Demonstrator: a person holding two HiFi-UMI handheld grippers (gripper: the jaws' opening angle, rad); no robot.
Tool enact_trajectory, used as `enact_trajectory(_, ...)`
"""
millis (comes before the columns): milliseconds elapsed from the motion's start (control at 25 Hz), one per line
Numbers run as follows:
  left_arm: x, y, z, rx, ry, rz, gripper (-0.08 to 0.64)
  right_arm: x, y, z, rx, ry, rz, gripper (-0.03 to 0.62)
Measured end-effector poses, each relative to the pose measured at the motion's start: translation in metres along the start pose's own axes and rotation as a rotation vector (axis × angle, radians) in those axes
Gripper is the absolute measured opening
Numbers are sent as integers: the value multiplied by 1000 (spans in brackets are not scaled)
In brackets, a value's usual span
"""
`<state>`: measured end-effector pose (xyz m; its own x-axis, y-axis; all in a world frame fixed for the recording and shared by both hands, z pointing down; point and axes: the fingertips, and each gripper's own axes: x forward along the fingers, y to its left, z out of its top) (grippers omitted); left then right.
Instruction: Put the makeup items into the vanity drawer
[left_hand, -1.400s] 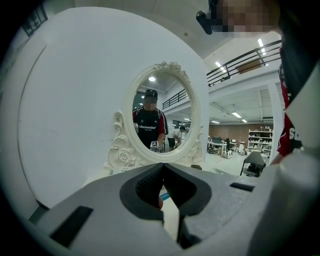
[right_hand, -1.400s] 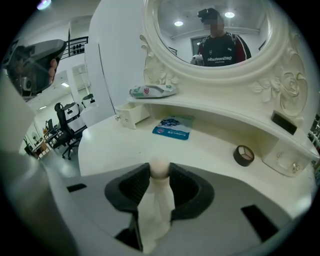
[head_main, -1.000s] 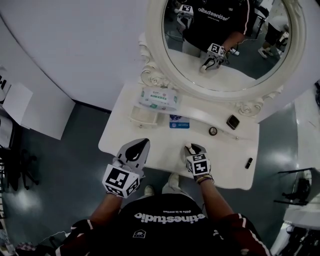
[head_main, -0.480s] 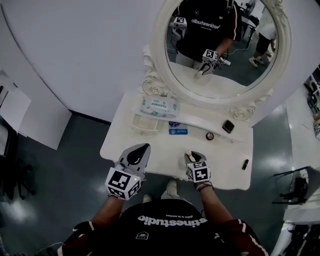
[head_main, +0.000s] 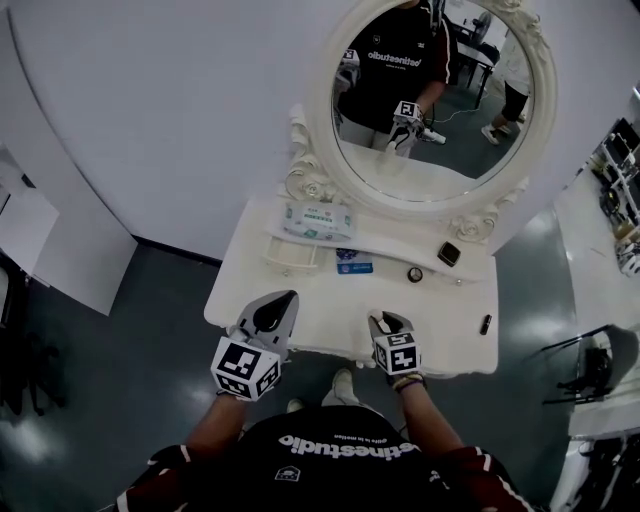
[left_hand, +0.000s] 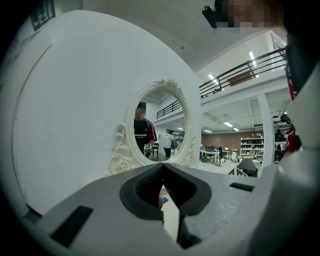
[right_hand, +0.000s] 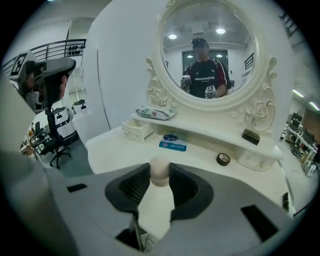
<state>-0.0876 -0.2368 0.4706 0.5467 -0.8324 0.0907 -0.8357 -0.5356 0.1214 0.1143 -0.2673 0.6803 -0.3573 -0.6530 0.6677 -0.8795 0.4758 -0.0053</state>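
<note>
My right gripper (head_main: 388, 322) hovers over the front edge of the white vanity table (head_main: 320, 310). In the right gripper view it (right_hand: 160, 169) is shut on a small white bottle with a rounded beige cap (right_hand: 156, 200). My left gripper (head_main: 283, 298) is held beside it at the left, its jaws (left_hand: 162, 166) closed tip to tip with nothing clearly between them. The little vanity drawer (head_main: 292, 258) (right_hand: 136, 131) stands pulled open at the back left. A round black item (head_main: 414, 274), a black compact (head_main: 449, 254) and a black lipstick (head_main: 485, 324) lie on the vanity.
A blue card (head_main: 355, 263) lies mid-table and a tissue pack (head_main: 318, 218) sits on the shelf above the drawer. The oval mirror (head_main: 430, 100) rises behind. An office chair (right_hand: 50, 135) stands off to the left on the grey floor.
Both grippers stay where they were at the table's front edge. The head view has tilted, so the vanity and mirror sit slightly higher and smaller in the frame.
</note>
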Motion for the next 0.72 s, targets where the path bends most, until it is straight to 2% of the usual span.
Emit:
enact_trajectory(280, -24, 5, 2, 7, -15, -3, 6, -22, 23, 10, 3, -48, -19, 121)
enact_trajectory(720, -67, 21, 7, 6, -35, 32, 6, -45, 62, 35, -3, -118, -10, 120)
